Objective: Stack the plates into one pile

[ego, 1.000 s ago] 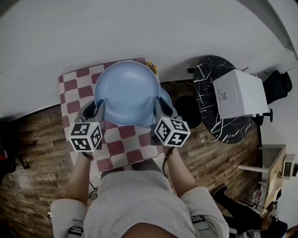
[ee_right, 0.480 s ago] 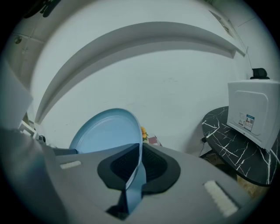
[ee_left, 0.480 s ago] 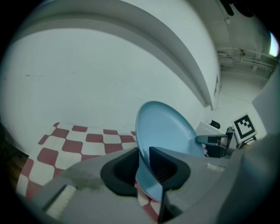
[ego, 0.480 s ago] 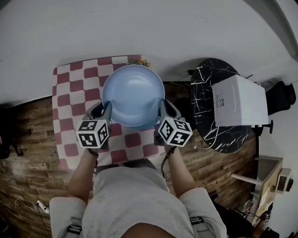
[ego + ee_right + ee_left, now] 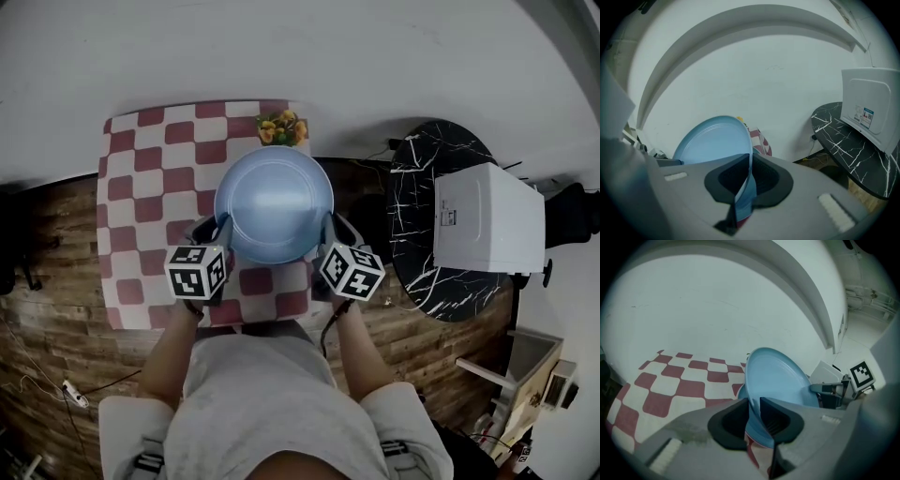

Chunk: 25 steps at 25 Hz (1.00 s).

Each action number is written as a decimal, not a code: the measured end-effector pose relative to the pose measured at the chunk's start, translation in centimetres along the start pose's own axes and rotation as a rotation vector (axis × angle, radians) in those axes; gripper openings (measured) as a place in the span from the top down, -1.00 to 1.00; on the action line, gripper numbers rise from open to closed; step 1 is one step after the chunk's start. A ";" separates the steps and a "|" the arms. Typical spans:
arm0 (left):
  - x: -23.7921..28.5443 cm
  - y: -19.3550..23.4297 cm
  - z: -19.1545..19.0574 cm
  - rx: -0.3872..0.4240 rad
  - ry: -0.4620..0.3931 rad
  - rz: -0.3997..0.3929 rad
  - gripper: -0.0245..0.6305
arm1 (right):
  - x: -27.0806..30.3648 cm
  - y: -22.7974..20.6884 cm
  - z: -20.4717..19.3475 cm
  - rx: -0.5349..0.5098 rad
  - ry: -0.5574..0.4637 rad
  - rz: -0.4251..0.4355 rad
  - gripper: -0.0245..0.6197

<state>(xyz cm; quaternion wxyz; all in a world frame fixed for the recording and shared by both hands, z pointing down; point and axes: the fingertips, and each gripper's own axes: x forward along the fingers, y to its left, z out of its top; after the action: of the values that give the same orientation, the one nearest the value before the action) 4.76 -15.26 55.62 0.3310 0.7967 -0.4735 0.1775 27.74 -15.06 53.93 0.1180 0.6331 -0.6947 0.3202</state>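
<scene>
A light blue plate (image 5: 274,202) hangs over the red-and-white checkered table (image 5: 141,178), held by its two side rims. My left gripper (image 5: 223,231) is shut on the left rim, and the rim runs between its jaws in the left gripper view (image 5: 753,412). On the right rim my right gripper (image 5: 328,231) is shut in the same way (image 5: 746,180). The plate (image 5: 778,378) tilts a little. A sliver of a second blue plate (image 5: 740,391) shows just below and behind it, mostly hidden.
A small bunch of yellow flowers (image 5: 281,127) stands at the table's far edge, just beyond the plate. To the right is a round black marble table (image 5: 422,244) with a white box (image 5: 487,216) on it. Wooden floor surrounds both.
Both grippers and the plate have sunk toward the table and look smaller in the head view. The second plate that peeked out at the right is now covered.
</scene>
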 end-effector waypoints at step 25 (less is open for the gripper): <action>3.2 1.3 -5.1 -0.126 0.148 0.062 0.65 | 4.2 -2.3 -4.0 -0.036 0.178 -0.007 0.86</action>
<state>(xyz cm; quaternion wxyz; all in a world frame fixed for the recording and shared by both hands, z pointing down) 5.37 -14.22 61.65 0.4089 0.7440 -0.4823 0.2160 28.27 -16.07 60.08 0.1920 0.6022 -0.6850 0.3622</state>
